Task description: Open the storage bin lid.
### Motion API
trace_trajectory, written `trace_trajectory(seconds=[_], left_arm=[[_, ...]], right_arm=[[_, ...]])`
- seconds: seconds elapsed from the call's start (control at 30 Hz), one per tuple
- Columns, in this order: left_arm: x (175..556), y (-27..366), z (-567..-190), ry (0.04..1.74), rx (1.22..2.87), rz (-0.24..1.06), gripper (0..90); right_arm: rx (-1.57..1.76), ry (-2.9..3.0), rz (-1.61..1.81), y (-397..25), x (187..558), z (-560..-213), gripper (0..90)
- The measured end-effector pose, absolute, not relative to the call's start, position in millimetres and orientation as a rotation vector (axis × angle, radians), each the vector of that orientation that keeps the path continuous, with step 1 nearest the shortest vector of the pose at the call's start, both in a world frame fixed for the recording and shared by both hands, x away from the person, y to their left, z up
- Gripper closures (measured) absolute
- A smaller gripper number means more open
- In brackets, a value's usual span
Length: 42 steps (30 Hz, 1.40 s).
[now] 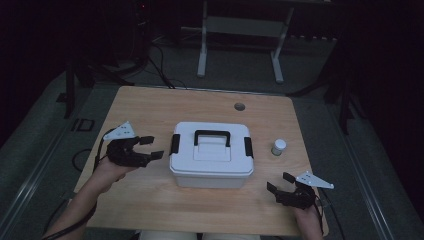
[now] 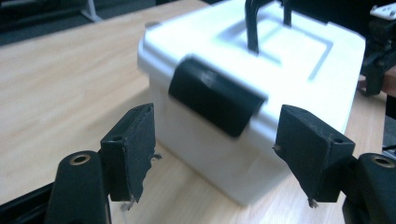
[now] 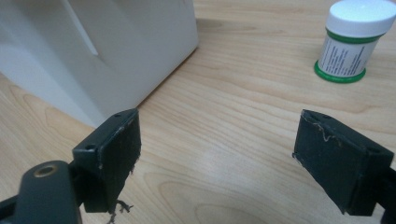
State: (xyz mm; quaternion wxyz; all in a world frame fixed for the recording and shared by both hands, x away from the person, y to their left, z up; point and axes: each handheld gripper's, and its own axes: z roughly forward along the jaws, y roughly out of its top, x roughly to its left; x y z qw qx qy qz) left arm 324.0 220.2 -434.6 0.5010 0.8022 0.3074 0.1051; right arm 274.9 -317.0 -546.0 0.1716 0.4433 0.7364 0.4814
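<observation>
A white plastic box [image 1: 211, 155] with a black carry handle [image 1: 212, 136] and a black latch on each side sits mid-table, lid on. My left gripper [image 1: 152, 147] is open just left of the box, its jaws facing the left latch [image 2: 212, 95] with a small gap. Near the front right corner my right gripper [image 1: 280, 182] stands open above bare wood, pointing toward the box's front right corner [image 3: 140, 60]. A small white jar with a green band [image 1: 278, 146] [image 3: 352, 39] stands right of the box.
The wooden table [image 1: 150, 107] has a round cable hole [image 1: 239, 106] at the back. A white metal stand [image 1: 240, 30] and cables lie on the dark floor beyond. Bare wood lies behind and in front of the box.
</observation>
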Motion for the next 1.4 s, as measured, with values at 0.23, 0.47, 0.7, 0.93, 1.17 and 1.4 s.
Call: trace_trajectory(seconds=[0.23, 0.47, 0.7, 0.93, 1.17, 1.4], left_arm=[[345, 188, -413, 0.669, 1.976, 0.248, 28.7], [364, 155, -404, 0.616, 2.034, 0.216, 28.7], [378, 129, -402, 0.591, 2.079, 0.212, 28.7], [390, 109, -398, 0.552, 2.110, 0.163, 31.4], [399, 93, -400, 0.503, 2.171, 0.109, 40.8], [402, 84, -403, 0.472, 2.192, 0.058, 49.6]], right_arm=[[1.263, 2.082, 1.362, -315, 276, -546, 14.7], [1.257, 2.106, 1.345, -314, 276, -547, 14.7], [1.239, 2.131, 1.341, -312, 276, -548, 14.7], [1.240, 2.136, 1.354, -314, 275, -548, 14.7], [1.233, 2.145, 1.354, -314, 275, -549, 14.7], [1.231, 2.148, 1.346, -314, 274, -549, 14.7]])
